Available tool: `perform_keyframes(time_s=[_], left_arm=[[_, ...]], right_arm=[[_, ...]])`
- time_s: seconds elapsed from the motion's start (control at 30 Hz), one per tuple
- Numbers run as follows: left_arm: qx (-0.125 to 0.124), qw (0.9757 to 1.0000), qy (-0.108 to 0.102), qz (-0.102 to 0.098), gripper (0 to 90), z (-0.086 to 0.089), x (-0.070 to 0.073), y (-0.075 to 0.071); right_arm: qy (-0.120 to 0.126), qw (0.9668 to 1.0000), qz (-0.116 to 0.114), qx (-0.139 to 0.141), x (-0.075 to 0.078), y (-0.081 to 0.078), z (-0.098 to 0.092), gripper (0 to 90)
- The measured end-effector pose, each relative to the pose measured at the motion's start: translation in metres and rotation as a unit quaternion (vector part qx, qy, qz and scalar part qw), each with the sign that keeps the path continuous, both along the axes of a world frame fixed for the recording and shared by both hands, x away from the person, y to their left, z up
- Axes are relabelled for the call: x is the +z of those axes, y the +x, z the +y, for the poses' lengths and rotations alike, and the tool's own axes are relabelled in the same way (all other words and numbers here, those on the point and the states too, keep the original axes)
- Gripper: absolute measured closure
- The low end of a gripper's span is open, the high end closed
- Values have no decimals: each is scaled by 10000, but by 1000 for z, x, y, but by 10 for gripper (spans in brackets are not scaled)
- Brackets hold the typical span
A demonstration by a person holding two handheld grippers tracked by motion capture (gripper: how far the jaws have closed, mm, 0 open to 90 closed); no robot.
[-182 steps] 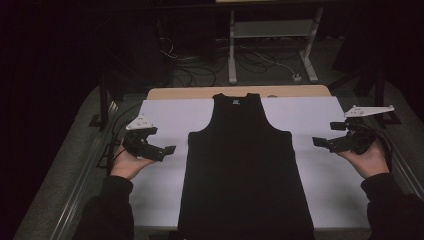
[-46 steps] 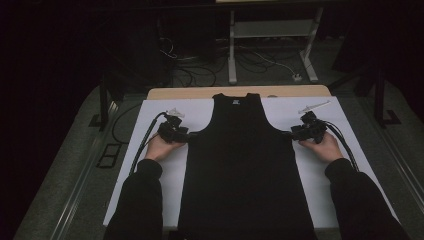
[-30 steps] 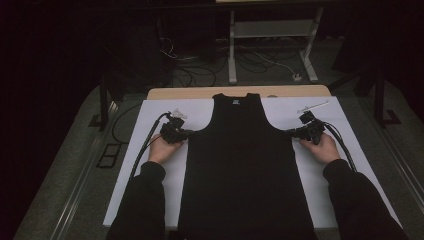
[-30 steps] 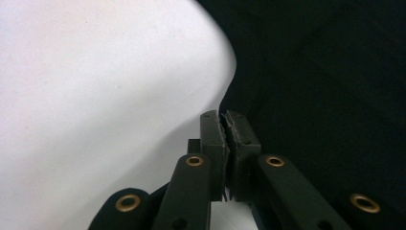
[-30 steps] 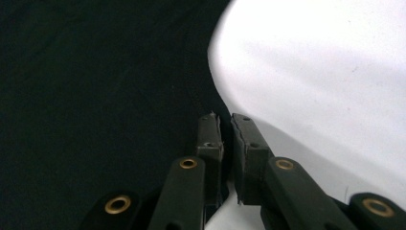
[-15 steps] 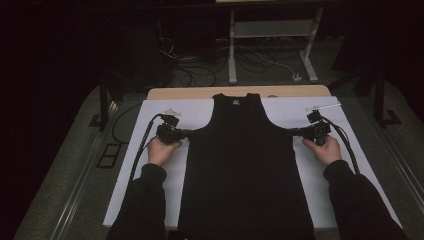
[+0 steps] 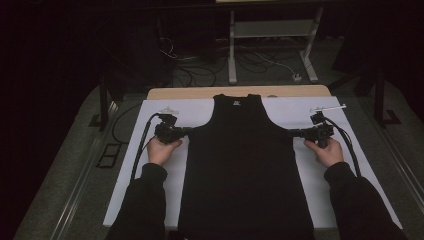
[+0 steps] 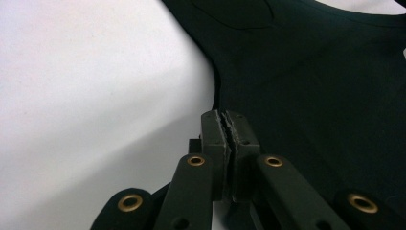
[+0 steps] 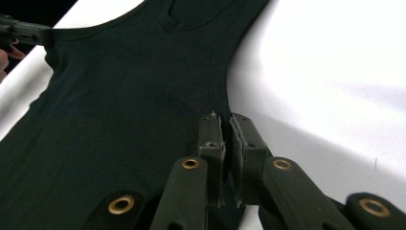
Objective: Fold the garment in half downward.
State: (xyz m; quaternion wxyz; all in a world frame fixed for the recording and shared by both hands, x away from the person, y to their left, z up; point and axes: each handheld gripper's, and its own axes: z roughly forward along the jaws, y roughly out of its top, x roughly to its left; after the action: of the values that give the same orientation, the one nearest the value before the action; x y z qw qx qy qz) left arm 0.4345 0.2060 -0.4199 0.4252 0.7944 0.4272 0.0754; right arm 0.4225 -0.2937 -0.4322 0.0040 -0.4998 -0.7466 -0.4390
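black tank top (image 7: pixel 245 170), flat, neck far

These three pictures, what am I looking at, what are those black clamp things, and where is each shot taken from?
A person stands at a table holding a hand-operated clamp, called a gripper, in each hand. The high view looks down from above: a black tank top lies flat on a white sheet. The left gripper and right gripper each pinch the top's side edge near an armhole. The other two pictures come from cameras riding on the grippers, looking along their black jaws, which are closed on the fabric's edge.
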Motion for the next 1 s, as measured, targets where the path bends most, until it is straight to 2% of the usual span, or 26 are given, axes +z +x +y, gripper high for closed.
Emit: perform_keyframes(time_s=[0.23, 0.47, 1.0], left_arm=[[-66, 9999, -130, -40, 865, -1, 9, -8], [-96, 9999, -80, -34, 865, -1, 11, -14], [-93, 9997, -246, -17, 865, 5, 14, -23]], right_arm=[[55, 10000, 9, -22, 4, -7, -3, 823], [143, 9999, -4, -43, 7, -12, -5, 822], [200, 9997, -99, 28, 14, -25, -4, 819]])
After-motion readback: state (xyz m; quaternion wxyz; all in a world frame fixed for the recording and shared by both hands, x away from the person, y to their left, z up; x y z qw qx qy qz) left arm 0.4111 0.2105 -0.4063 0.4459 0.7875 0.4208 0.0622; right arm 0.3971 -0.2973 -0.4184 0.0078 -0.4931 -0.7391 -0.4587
